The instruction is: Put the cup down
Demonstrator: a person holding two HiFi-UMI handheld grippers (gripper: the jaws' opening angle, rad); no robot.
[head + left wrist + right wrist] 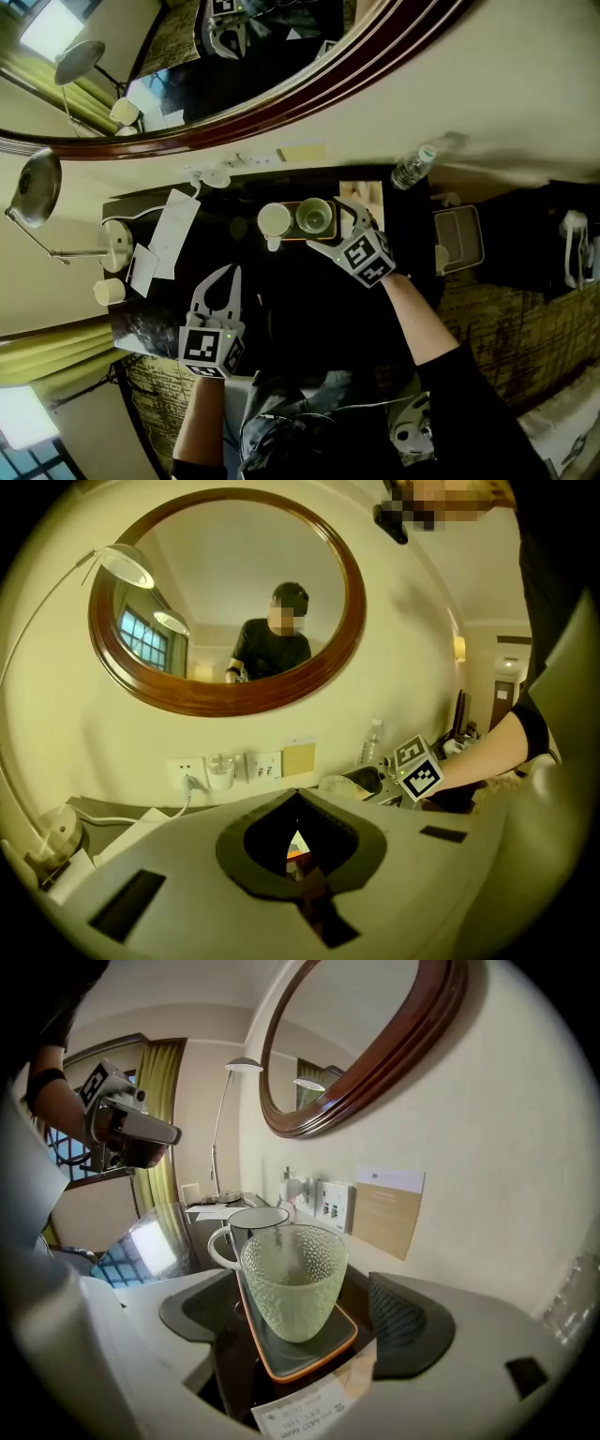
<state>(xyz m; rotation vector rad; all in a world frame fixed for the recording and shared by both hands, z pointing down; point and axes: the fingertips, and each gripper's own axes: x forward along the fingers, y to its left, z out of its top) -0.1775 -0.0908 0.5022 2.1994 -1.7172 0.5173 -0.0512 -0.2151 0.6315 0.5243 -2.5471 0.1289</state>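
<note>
**Cup [293, 1279] down on tray [328, 1342], jaws clear**

Shows the dimpled glass cup upright on the orange-rimmed tray on the dark surface [309, 305], with a white mug [248, 1222] at its 9 o'clock in the head view. Finds the right gripper [302, 1321] with jaws spread wide either side of the cup, pads clear of it. Puts the left gripper [298, 797] at 7 o'clock, jaws closed together, empty.

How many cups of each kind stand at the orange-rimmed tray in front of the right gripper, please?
Textured glass cup: 1
White mug: 1
Total: 2
</note>
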